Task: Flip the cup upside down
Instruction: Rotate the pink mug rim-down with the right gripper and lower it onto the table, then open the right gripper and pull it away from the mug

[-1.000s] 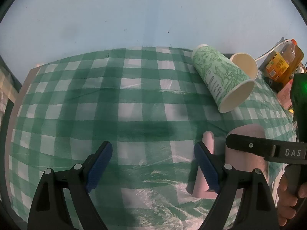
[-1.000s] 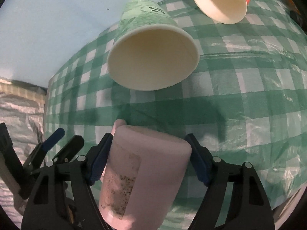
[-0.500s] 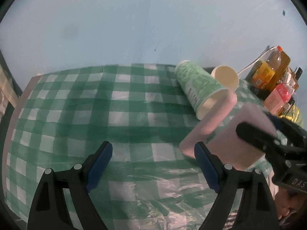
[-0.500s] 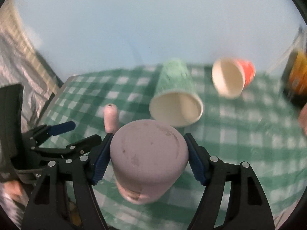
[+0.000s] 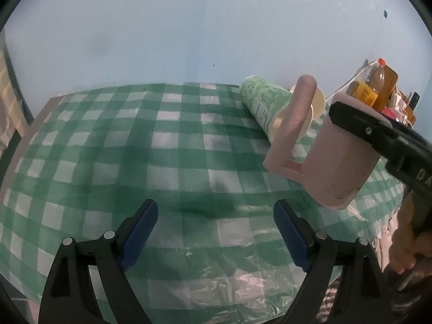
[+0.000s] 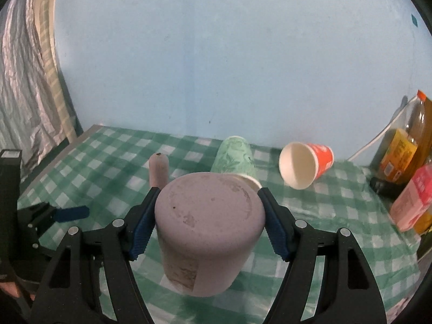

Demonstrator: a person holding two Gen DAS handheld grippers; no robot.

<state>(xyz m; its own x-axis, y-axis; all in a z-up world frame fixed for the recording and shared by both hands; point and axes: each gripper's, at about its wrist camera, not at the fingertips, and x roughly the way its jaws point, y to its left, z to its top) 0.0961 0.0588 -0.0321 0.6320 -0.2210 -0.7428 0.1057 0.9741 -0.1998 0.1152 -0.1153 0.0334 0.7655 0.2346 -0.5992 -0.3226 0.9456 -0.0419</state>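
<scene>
My right gripper is shut on a pink plastic cup with a handle. It holds the cup in the air above the green checked tablecloth, base towards the camera and mouth tilted downward. In the left wrist view the same pink cup hangs at the right, tilted, with its handle pointing up and left. My left gripper is open and empty over the tablecloth, left of the cup.
A green patterned paper cup and a red paper cup lie on their sides at the back of the table. Bottles and a pink carton stand at the right edge. A blue wall is behind.
My right gripper has lifted the pink cup off the table and turned it so its base faces the camera. The left gripper has stayed open and tilted up slightly.
</scene>
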